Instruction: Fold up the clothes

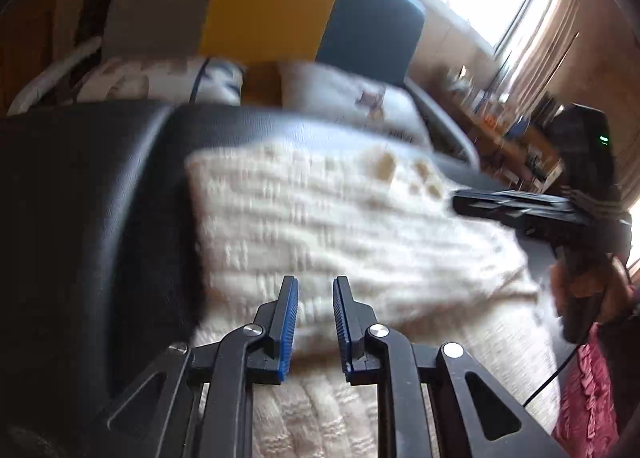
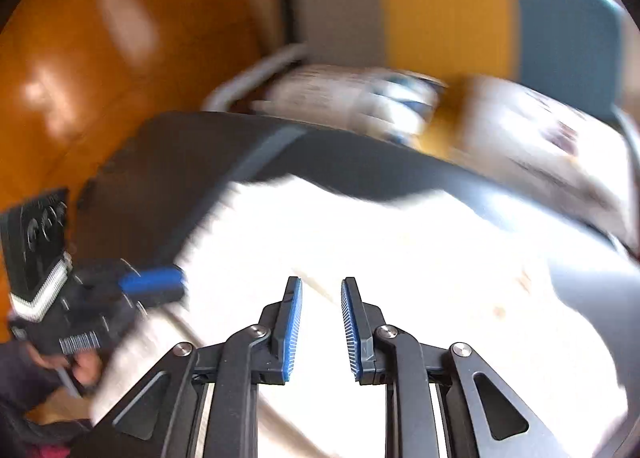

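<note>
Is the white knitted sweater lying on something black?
Yes, the white knitted sweater is spread over a black padded surface.

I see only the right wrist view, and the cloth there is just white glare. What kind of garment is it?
Observer: A cream garment with a ribbed knit, lying on a black padded surface.
Operator: Is the left hand-held gripper holding it?
Observer: No. The left hand-held gripper is open over the knit, and nothing is between its pads.
</note>
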`<state>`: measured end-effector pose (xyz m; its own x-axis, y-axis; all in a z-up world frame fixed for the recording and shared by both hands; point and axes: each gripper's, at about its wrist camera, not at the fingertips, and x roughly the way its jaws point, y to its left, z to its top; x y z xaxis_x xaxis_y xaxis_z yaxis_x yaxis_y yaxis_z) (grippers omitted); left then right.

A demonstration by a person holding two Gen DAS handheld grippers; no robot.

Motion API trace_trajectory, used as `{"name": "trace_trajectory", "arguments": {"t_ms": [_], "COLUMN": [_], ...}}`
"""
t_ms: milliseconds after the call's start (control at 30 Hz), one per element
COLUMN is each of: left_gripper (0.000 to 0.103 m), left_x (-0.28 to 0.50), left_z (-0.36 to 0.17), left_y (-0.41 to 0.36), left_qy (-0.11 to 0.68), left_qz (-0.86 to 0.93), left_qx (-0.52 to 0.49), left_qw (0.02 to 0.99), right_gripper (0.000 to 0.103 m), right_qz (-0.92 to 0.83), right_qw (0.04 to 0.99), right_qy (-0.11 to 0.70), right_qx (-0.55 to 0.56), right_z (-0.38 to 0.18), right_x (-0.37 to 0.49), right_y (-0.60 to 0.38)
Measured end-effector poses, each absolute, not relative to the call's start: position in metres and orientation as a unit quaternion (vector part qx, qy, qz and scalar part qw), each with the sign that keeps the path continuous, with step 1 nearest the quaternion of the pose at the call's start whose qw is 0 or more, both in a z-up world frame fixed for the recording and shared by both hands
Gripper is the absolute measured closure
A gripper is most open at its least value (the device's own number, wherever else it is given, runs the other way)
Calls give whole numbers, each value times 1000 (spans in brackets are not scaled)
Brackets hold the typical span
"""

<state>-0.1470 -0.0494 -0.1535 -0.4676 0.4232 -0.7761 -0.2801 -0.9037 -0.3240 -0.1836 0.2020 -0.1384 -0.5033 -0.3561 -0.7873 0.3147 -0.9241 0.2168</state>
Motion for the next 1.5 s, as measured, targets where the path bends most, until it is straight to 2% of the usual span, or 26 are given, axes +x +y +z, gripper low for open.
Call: {"name": "trace_trajectory", "arguments": {"t_ms": [67,133,167,267,433,467,500,567,600,933,1067,1233,1433,1500], "left_gripper": [86,86,85,85,85,83,82,80,80,75,72,69,68,62], "left_x": [-140,-138,-139,-142,-143,-138,-134,-116,-106,-11,17,42,62,66], "left_z": [-164,-166,-167,-168,-165,-161,-158,-153,-151,-160,-170,-181,-183,-183], "left_y": [-50,-53,-55,-58,-64,-69,-70,-80,-85,-131,-149,-164,-168,-169], "left_qy": [-70,-77,-86,-111,-127,-132,-136,-139,-138,-158,-175,-215,-215,-217], "left_qz": [859,860,858,852,848,848,848,848,848,834,819,797,793,791], "left_qx": [-464,-461,-463,-470,-478,-477,-476,-474,-474,-493,-508,-516,-507,-505], "left_qw": [204,205,204,204,191,189,190,192,192,192,199,230,261,270], "right_gripper": [70,69,72,80,75,67,50,34,32,26,26,26,25,25], "right_qz": [-875,-874,-867,-881,-885,-884,-883,-885,-883,-833,-801,-765,-747,-746], "right_qw": [113,32,14,35,28,28,32,34,38,44,76,147,193,203], "right_qy": [-44,-66,-86,-185,-207,-220,-235,-253,-266,-363,-414,-484,-512,-508], "right_qx": [468,481,491,434,415,412,405,389,385,416,426,397,377,381], "right_z": [-154,-173,-187,-199,-191,-186,-180,-170,-172,-193,-215,-233,-243,-241], "right_x": [-163,-145,-137,-117,-111,-104,-91,-64,-49,134,187,198,186,184], "right_y": [246,290,309,344,343,345,349,352,355,393,395,385,371,365]}}
